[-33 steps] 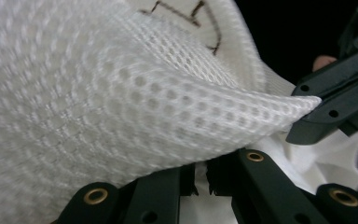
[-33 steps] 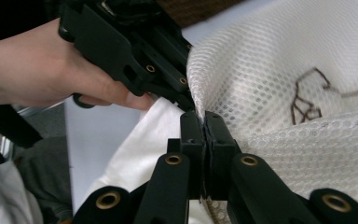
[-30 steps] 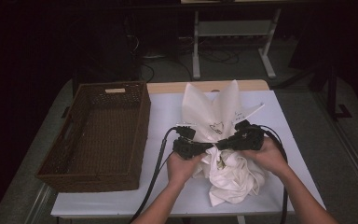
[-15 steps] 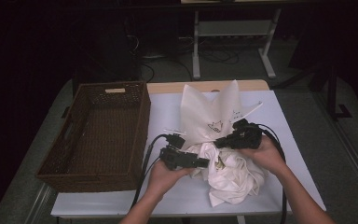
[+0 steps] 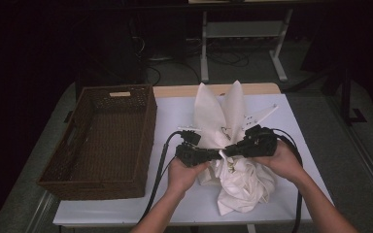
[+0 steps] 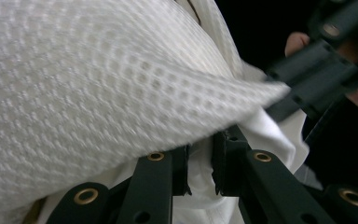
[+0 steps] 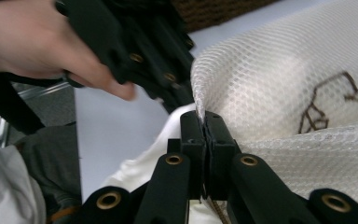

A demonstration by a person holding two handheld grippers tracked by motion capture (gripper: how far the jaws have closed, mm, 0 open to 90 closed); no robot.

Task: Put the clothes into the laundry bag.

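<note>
My right tongs (image 7: pixel 204 122) were clamped flat on an edge of the white mesh bag (image 5: pixel 233 145), and my left tongs (image 6: pixel 199 161) had just been closing on it from the other side. In the left gripper view their jaws stood narrow with white cloth between them, though a small gap showed and I could not tell whether they truly pinched it. From the high view, the bag lay toward the right half of the surface (image 5: pixel 175 111), its two upper flaps fanning toward the far edge and its bunched lower part near the front edge, between my hands. The wicker basket (image 5: pixel 102 141) sat empty along the left edge, well apart from the bag. I judged the work barely begun: the bag was gathered and gripped at its middle, but it was crumpled, not folded or tidied, and nothing had gone into the basket yet.
</note>
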